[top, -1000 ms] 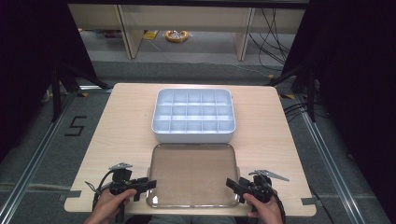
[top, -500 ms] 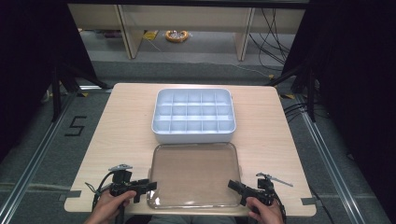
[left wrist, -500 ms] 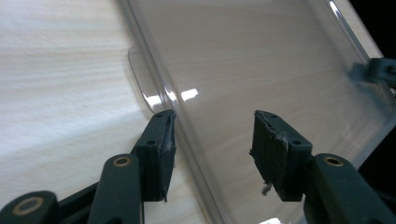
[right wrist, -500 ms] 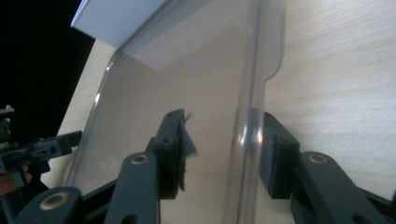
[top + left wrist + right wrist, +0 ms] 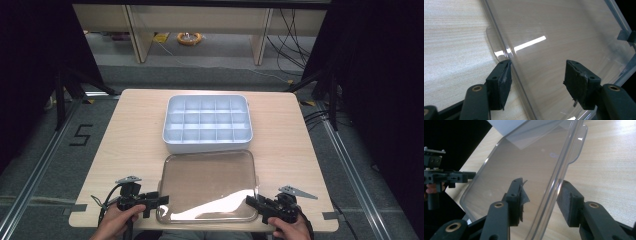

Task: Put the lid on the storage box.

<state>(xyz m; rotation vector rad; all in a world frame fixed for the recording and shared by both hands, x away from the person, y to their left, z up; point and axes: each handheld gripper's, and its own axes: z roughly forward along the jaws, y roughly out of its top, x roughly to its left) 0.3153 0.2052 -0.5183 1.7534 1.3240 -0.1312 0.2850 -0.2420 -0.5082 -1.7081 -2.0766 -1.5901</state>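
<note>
A clear plastic lid [image 5: 207,182] lies flat on the near half of the table, just in front of a white compartment box [image 5: 207,122]. My left gripper [image 5: 156,201] is at the lid's near left corner. In the left gripper view it [image 5: 537,85] stands open, the lid's rim [image 5: 499,37] running past its left pad. My right gripper [image 5: 253,203] is at the near right corner. In the right gripper view it [image 5: 541,200] is open astride the lid's rim [image 5: 564,167], with neither pad pressed on it.
The wooden table [image 5: 130,135] has bare strips left and right of the box and lid. Its near edge [image 5: 200,229] lies just behind both hands. The left gripper [image 5: 446,177] shows far off in the right gripper view. Dark floor and cables surround the table.
Both hands have drawn slightly back toward the near edge of the table, the right one more. The lid and the box have stayed in place.
</note>
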